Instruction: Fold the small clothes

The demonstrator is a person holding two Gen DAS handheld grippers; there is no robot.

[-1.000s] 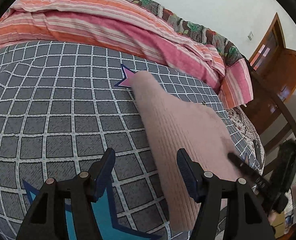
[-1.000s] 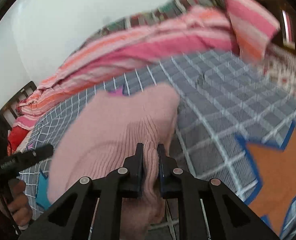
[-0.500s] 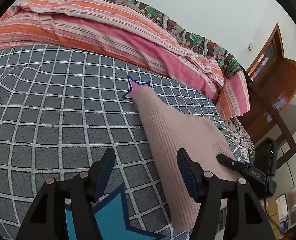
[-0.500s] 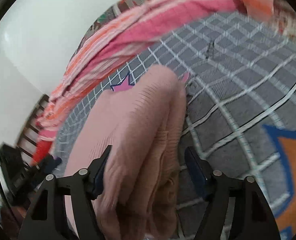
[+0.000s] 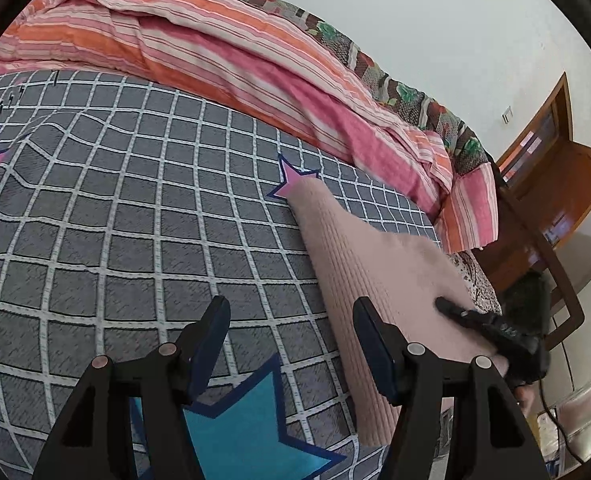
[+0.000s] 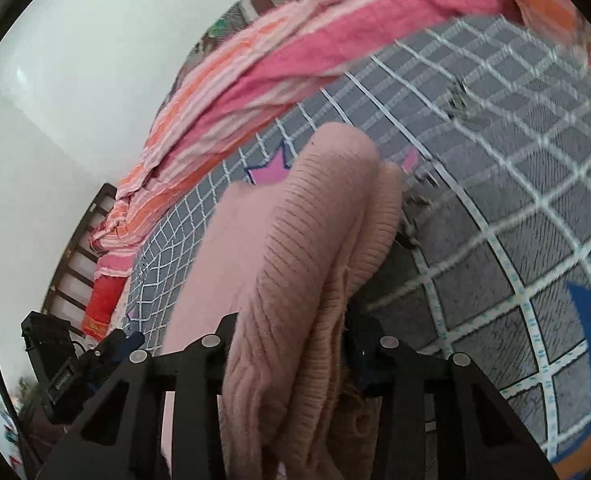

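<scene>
Bunching between the right gripper [image 6: 291, 332] jaws, a pink knit garment [image 6: 295, 248].
Jaws just closing, seemingly gripping it; left gripper [image 5: 291, 336] is held half-open, empty, over the checked bedsheet [image 5: 135, 220].

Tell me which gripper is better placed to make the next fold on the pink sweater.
Right, probably. The right gripper has the pink knit sweater bunched between its jaws, which have just been closing. The left gripper is open over the checked bedspread, beside the sweater.
</scene>
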